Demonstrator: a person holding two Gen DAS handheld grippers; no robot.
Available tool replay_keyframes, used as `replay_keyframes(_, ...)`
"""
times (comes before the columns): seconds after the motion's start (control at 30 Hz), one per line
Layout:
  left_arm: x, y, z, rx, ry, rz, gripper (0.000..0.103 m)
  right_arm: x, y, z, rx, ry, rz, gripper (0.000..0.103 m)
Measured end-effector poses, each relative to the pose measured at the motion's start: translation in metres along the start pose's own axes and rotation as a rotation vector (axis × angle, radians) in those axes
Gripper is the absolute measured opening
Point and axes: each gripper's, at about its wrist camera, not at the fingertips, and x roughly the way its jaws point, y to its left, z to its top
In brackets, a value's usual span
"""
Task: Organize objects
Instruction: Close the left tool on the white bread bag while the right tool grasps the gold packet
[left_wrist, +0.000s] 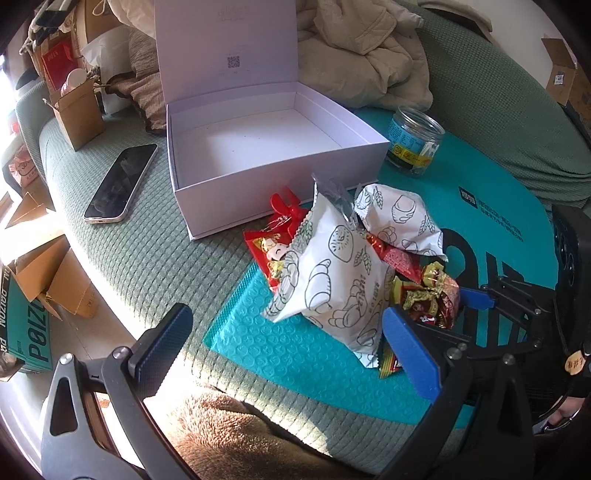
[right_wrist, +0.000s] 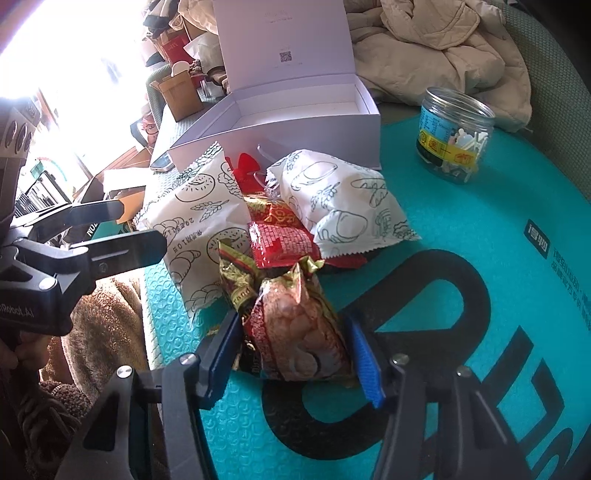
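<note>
White box (left_wrist: 273, 155) is sitting open with its floor bare, lid standing up behind, so entry is from above or the front. Snack pile (left_wrist: 343, 273) is crowding its front wall; jar (left_wrist: 413, 144) is flanking the right, phone (left_wrist: 120, 182) the left.

a teal carton (left_wrist: 27, 332) at the left edge of the left wrist view reads "poizon" in black capitals, the o's slashed. the open white box's lid (left_wrist: 225, 48) carries a qr code with faint print too small to read. the clear jar (right_wrist: 452, 136) has a blue-and-yellow label, its characters illegible. the teal bubble mailer (right_wrist: 517, 295) shows large black letters, only partly visible, and small unreadable lines. the left gripper (right_wrist: 22, 314) bears mirrored lettering ending "robot.ai".
</note>
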Motion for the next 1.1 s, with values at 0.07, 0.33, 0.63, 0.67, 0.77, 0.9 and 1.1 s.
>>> replay_keyframes(0.07, 0.001, -0.007, 0.004, 0.026, -0.013, -0.008, 0.103, -0.005, -0.005, -0.004, 0.005, 0.001, -0.011, 0.058)
replay_keyframes(0.33, 0.017, -0.034, 0.011, 0.152, 0.005, -0.039, 0.103, -0.016, -0.024, -0.012, 0.033, 0.007, -0.044, 0.058)
replay_keyframes(0.63, 0.038, -0.049, 0.01, 0.227, 0.042, -0.007, 0.103, -0.017, -0.03, -0.014, 0.022, 0.008, -0.058, 0.058)
replay_keyframes(0.67, 0.039, -0.05, 0.011, 0.231, 0.04, -0.004, 0.103, -0.017, -0.03, -0.014, 0.023, 0.008, -0.057, 0.058)
replay_keyframes(0.77, 0.042, -0.05, 0.011, 0.23, 0.049, -0.007, 0.103, -0.016, -0.03, -0.015, 0.025, 0.009, -0.057, 0.058)
replay_keyframes(0.9, 0.04, -0.047, 0.011, 0.216, 0.034, -0.001, 0.083, -0.015, -0.031, -0.015, 0.038, 0.012, -0.05, 0.058)
replay_keyframes(1.1, 0.026, -0.045, 0.006, 0.205, 0.007, -0.055, 0.067, -0.014, -0.03, -0.014, 0.049, 0.017, -0.049, 0.058)
